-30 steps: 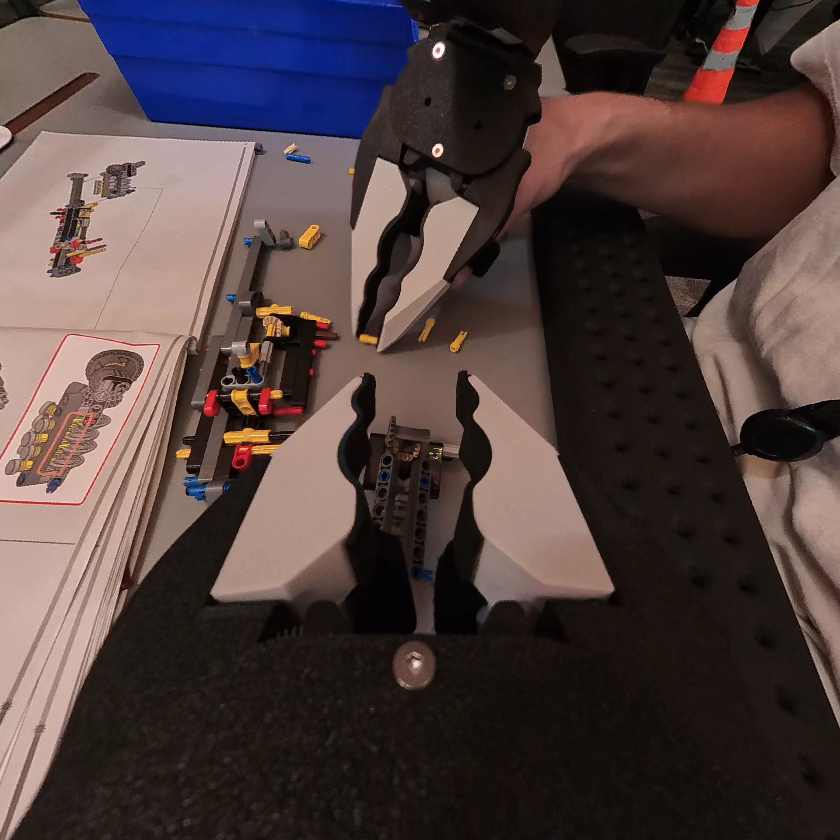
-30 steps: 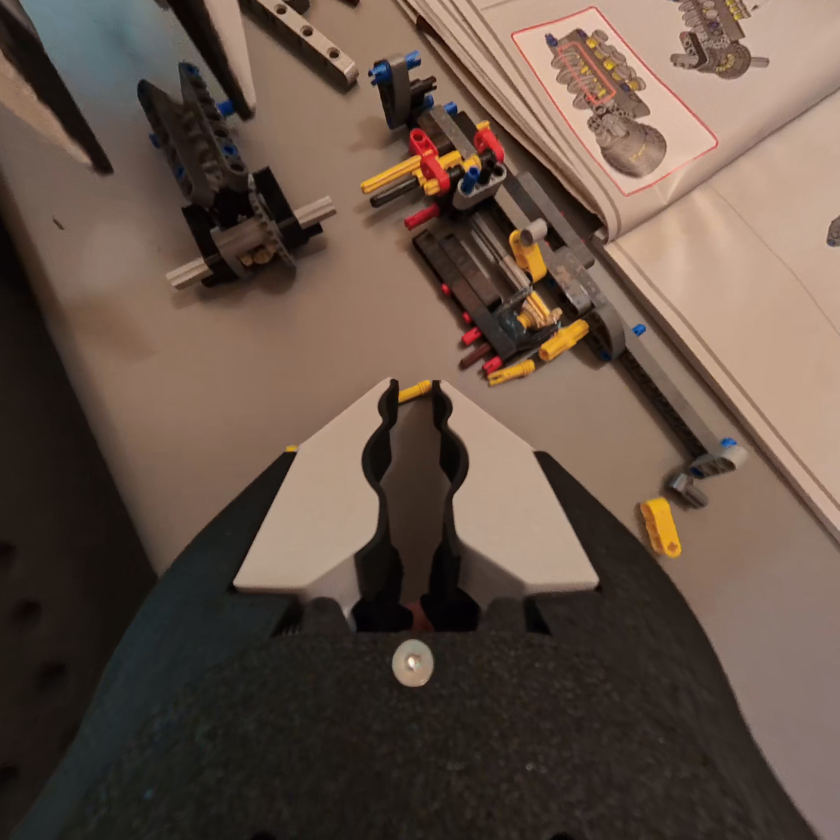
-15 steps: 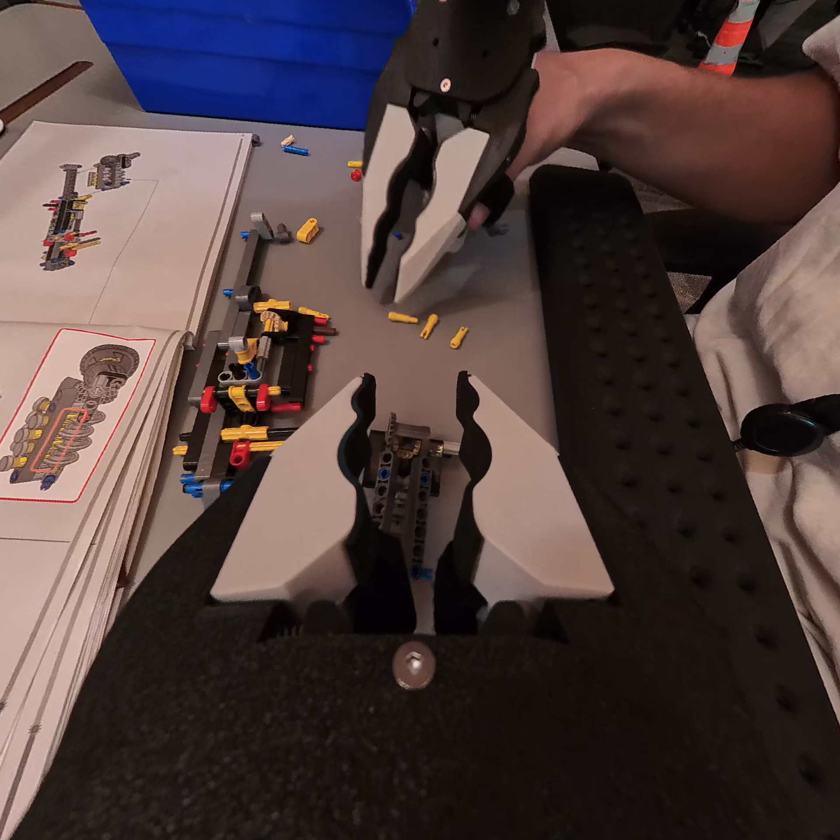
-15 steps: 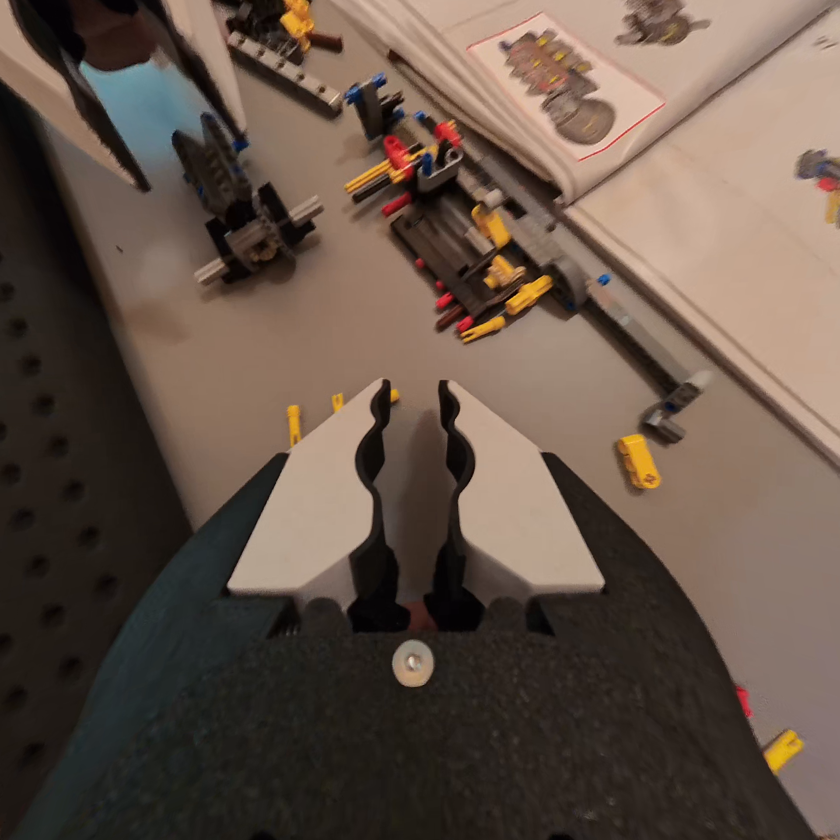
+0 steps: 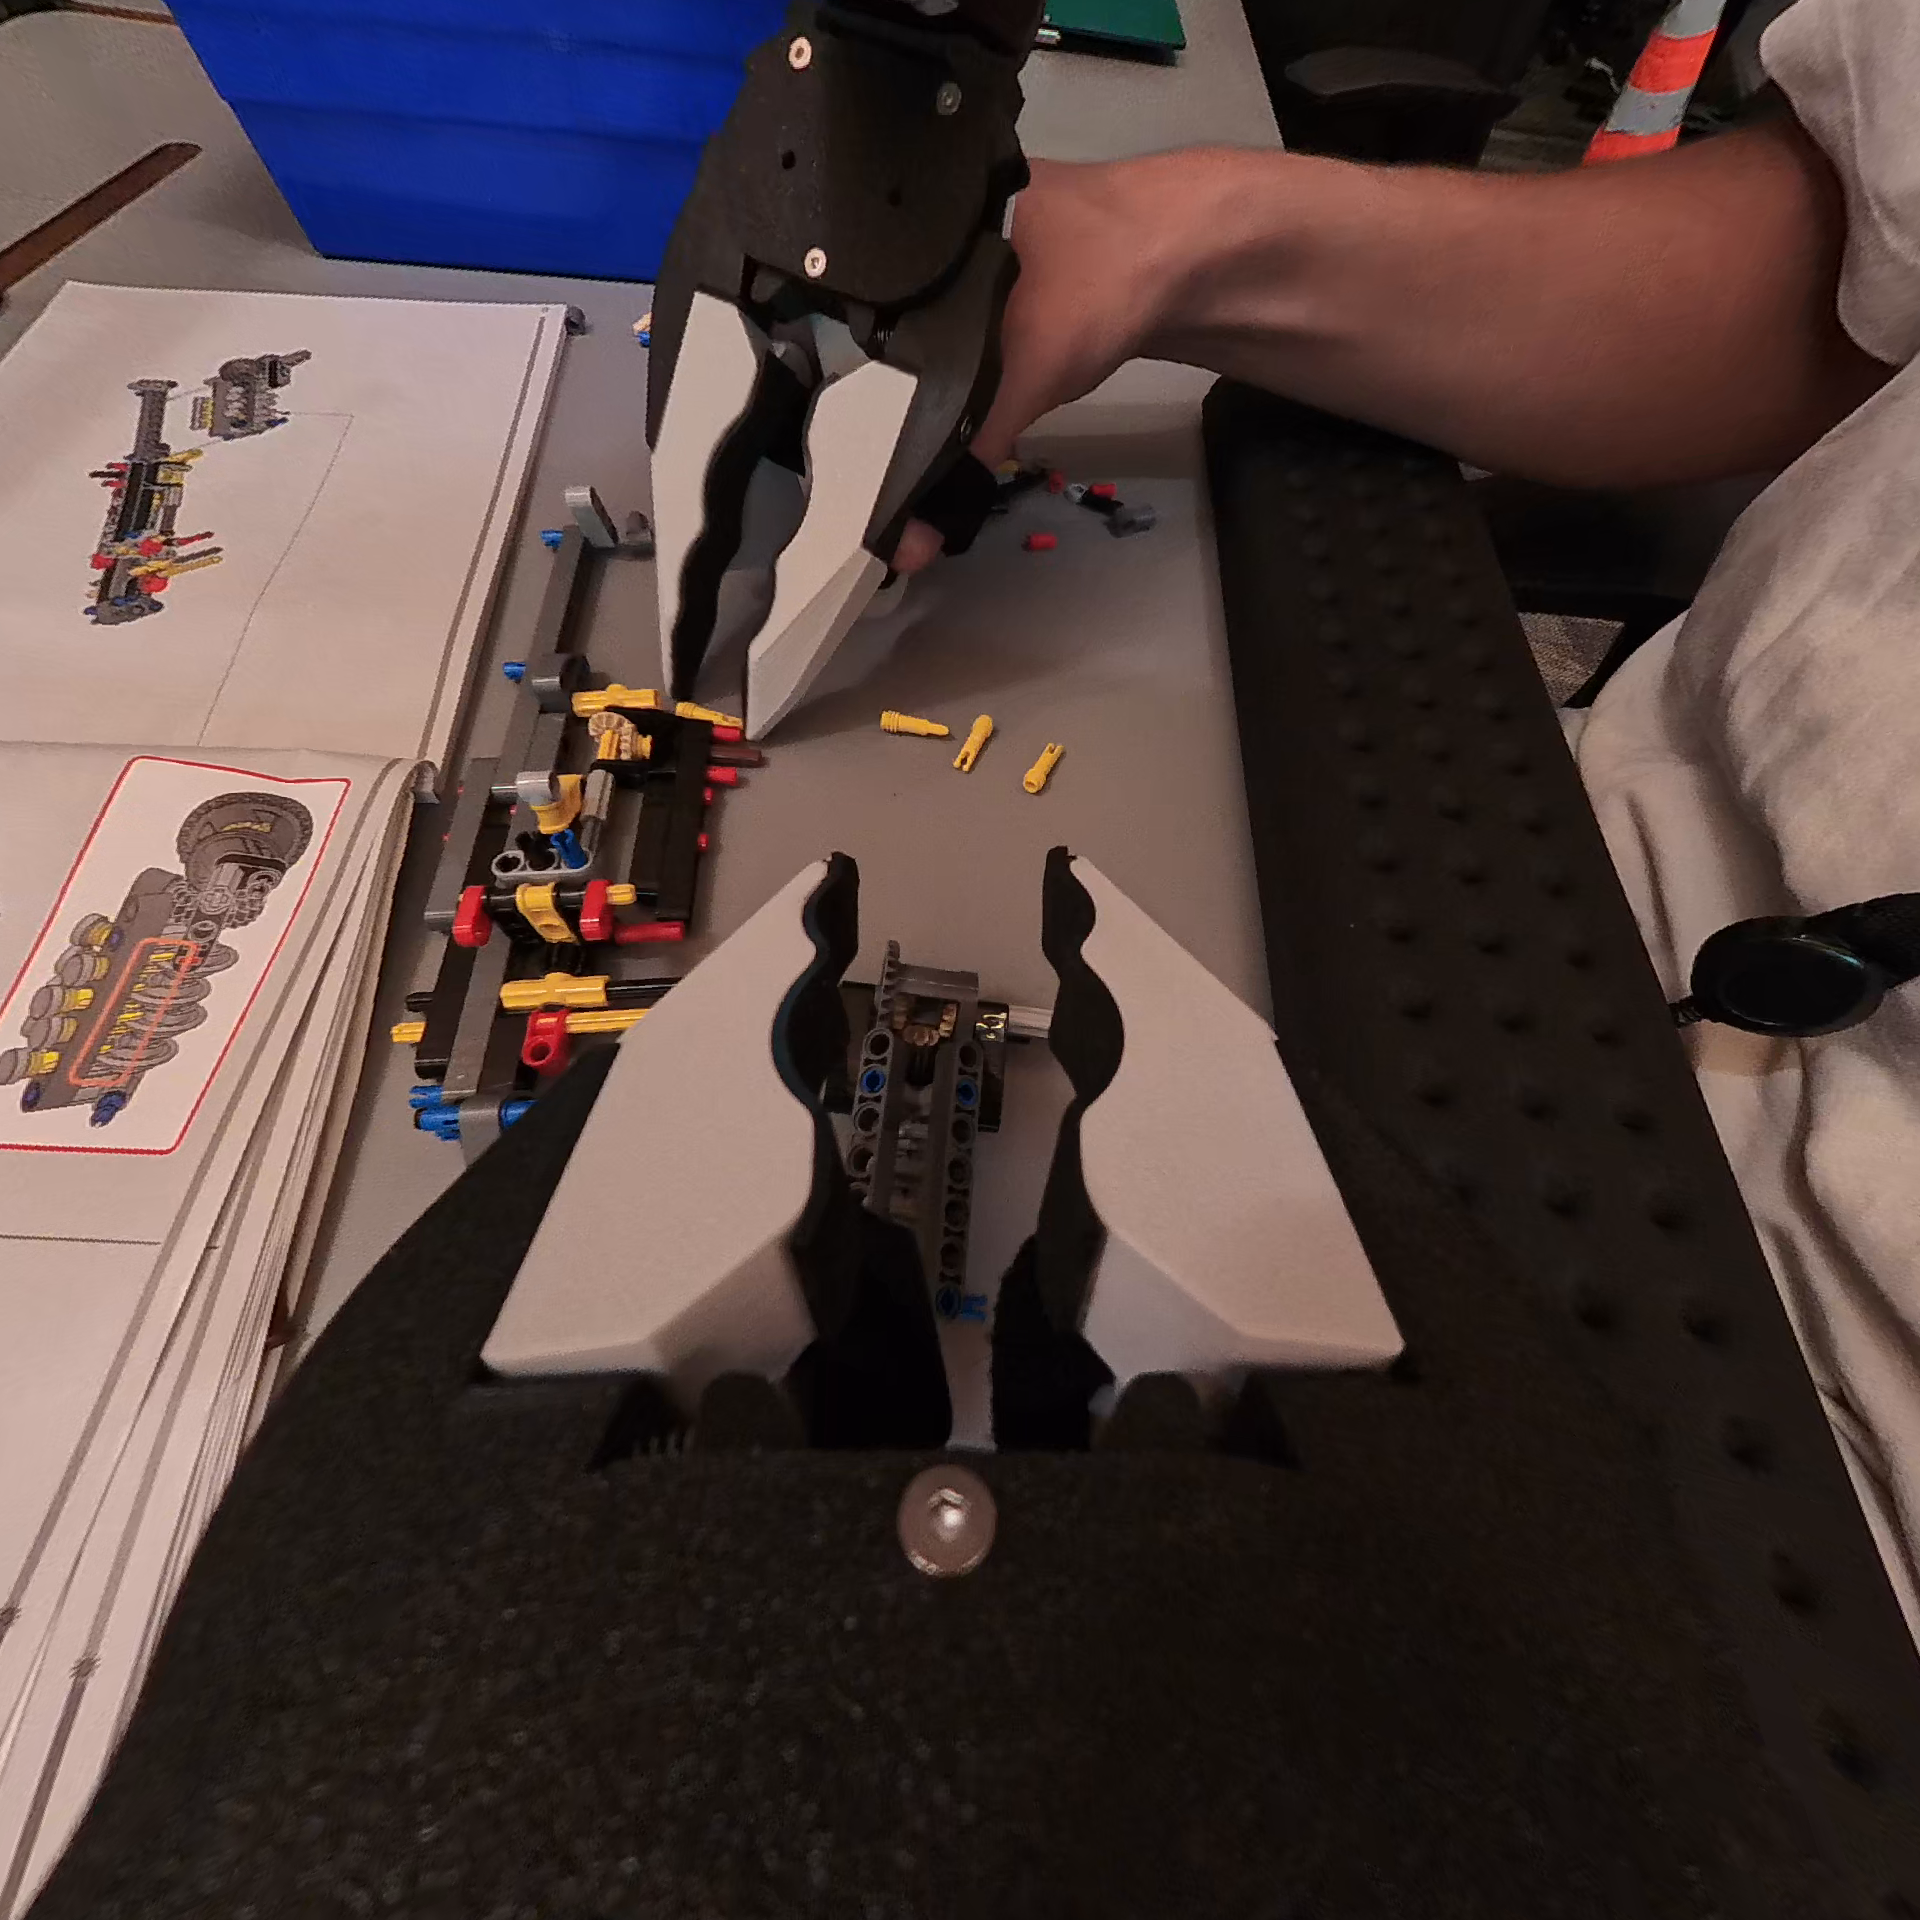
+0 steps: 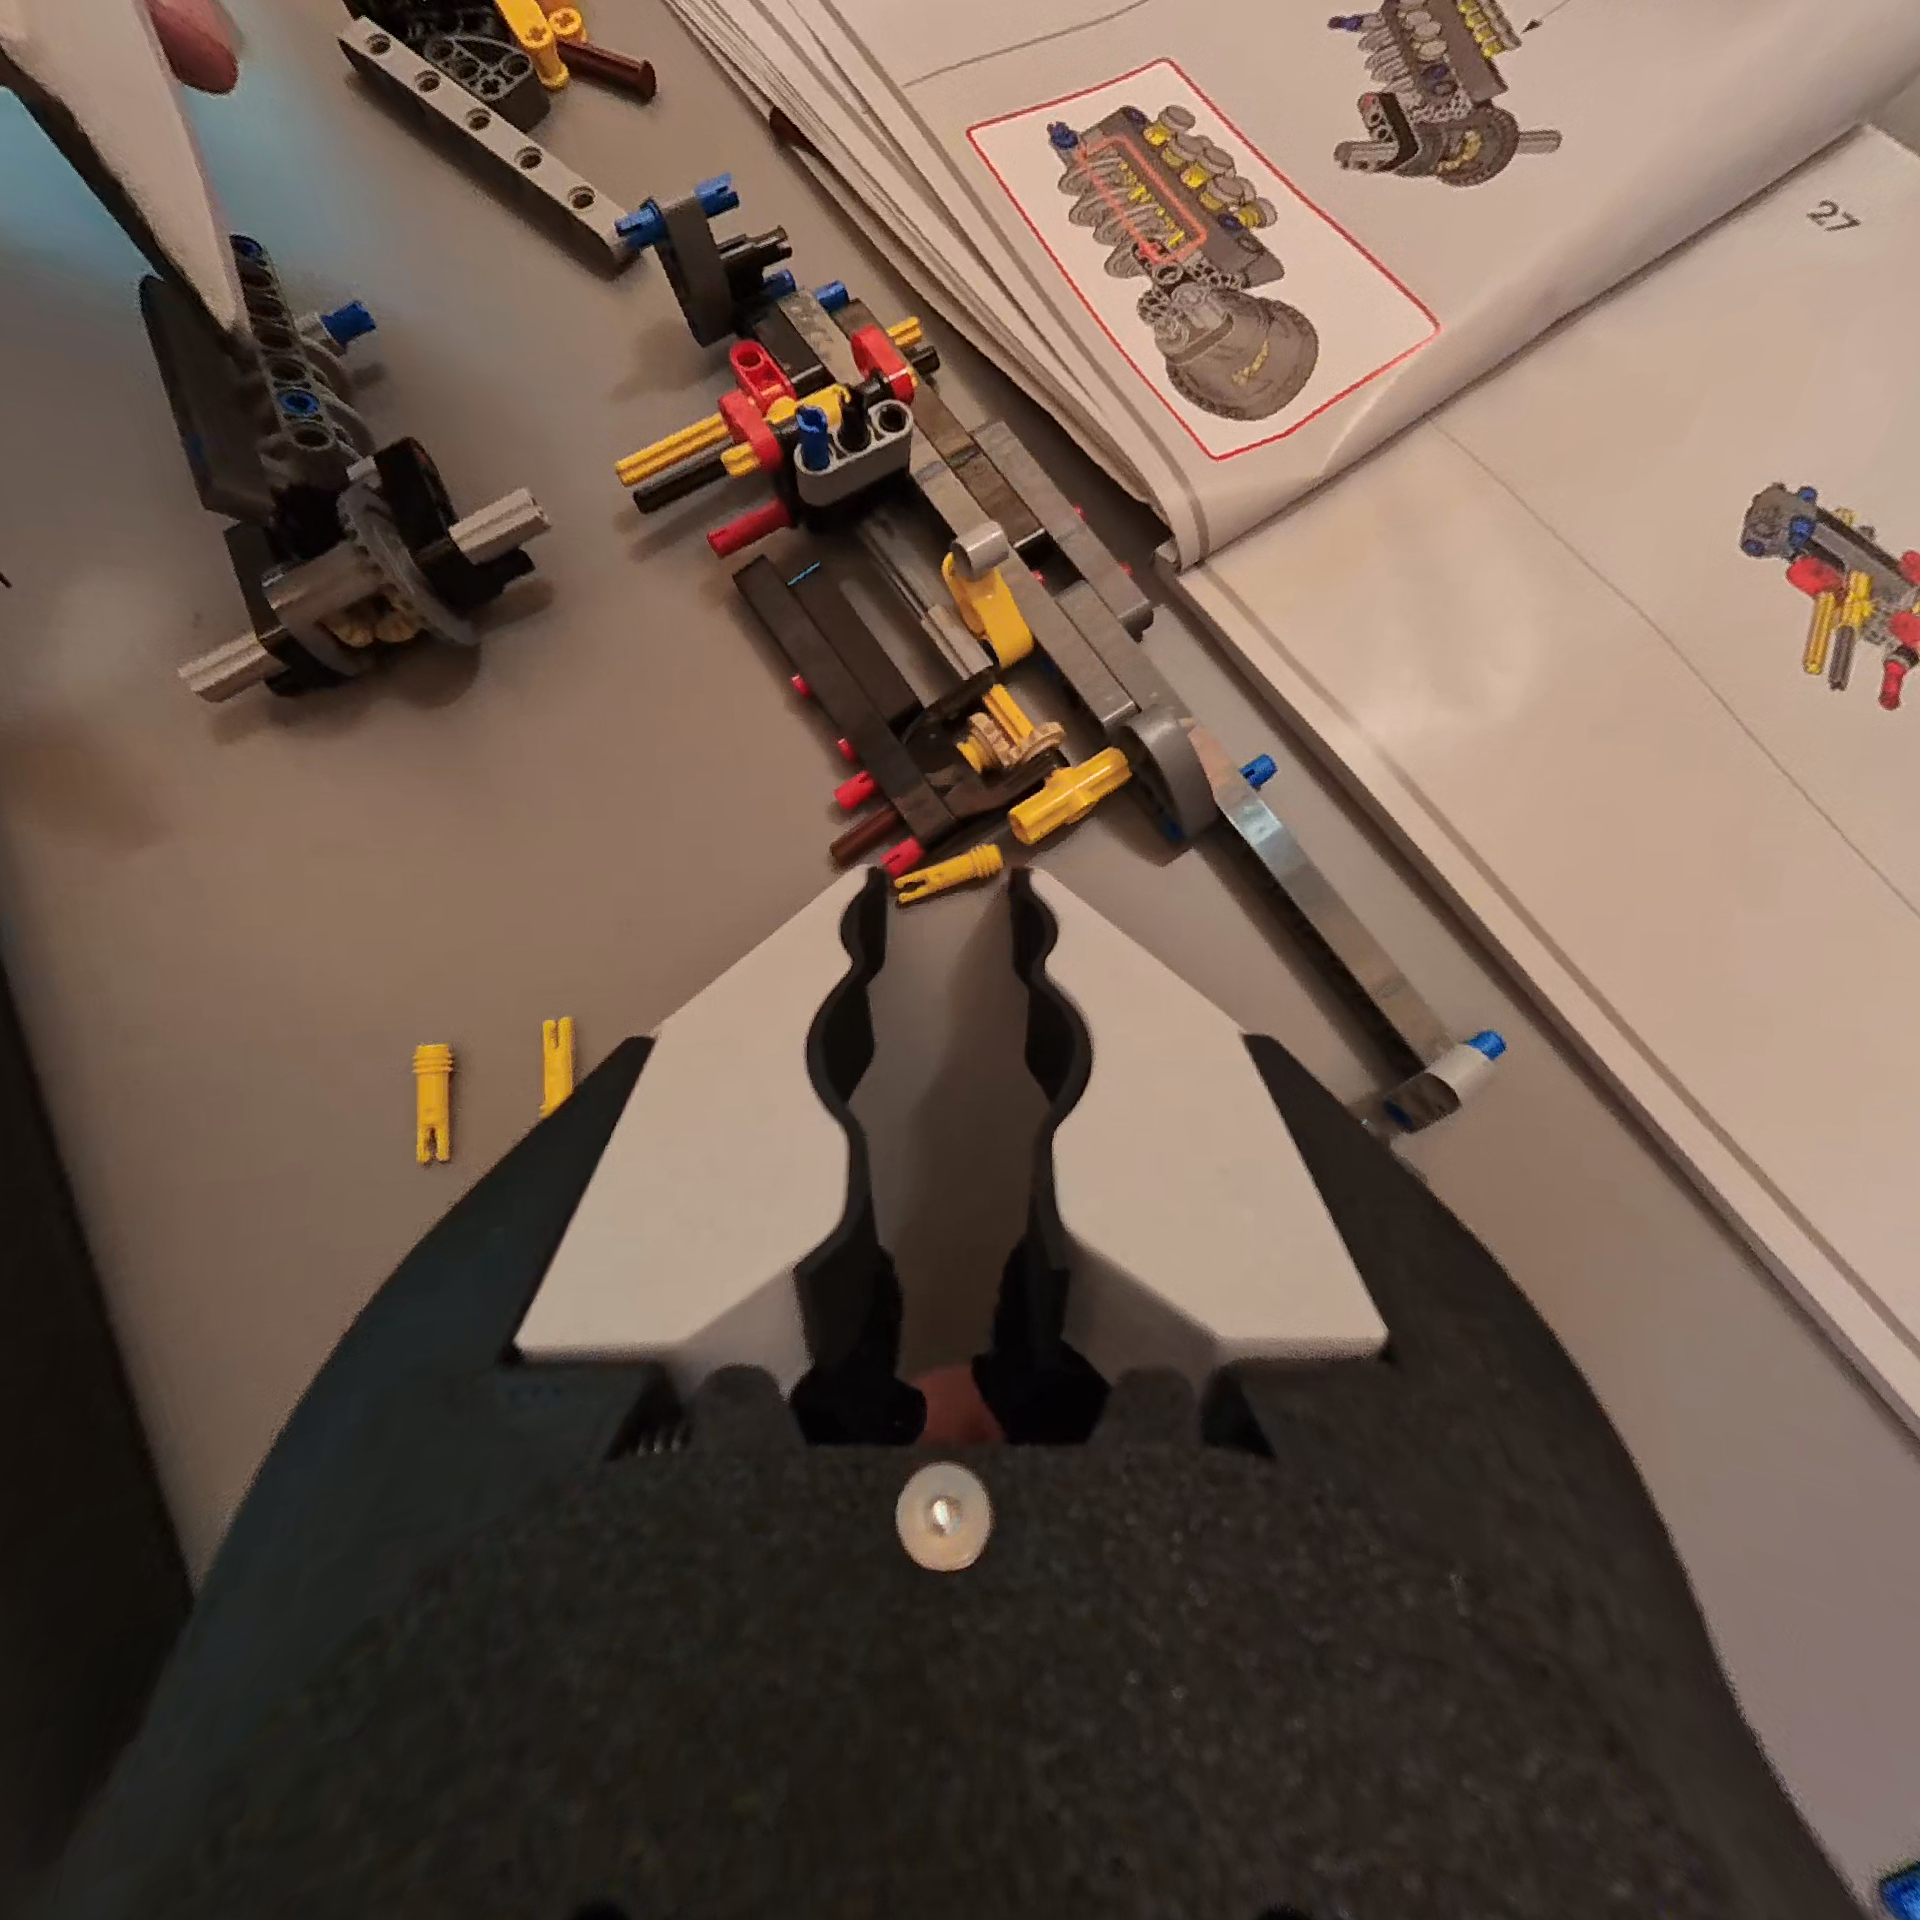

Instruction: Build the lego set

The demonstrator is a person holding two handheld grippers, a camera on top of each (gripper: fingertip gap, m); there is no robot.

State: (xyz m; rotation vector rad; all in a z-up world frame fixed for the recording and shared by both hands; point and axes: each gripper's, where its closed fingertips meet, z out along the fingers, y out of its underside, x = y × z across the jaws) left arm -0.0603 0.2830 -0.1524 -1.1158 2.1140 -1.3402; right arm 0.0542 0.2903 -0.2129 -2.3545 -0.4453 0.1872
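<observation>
Swinging back leftward since the earlier frame, the right gripper [image 6: 943,878] now has its tips, a narrow gap apart and empty, at a yellow pin [image 6: 948,871] beside the long chassis assembly [image 5: 566,894]. Low in the frame, the left gripper [image 5: 948,860] spreads wide around the gear subassembly [image 5: 920,1101], not clearly gripping it. Centre frame is the grey table [image 5: 1122,665]; left, the instruction booklet [image 5: 197,935]; upper left, a blue bin [image 5: 468,125].

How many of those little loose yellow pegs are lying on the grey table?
3 in the left wrist view, in a row right of the long build: one, a second, a third. More may hide behind the grippers.
</observation>
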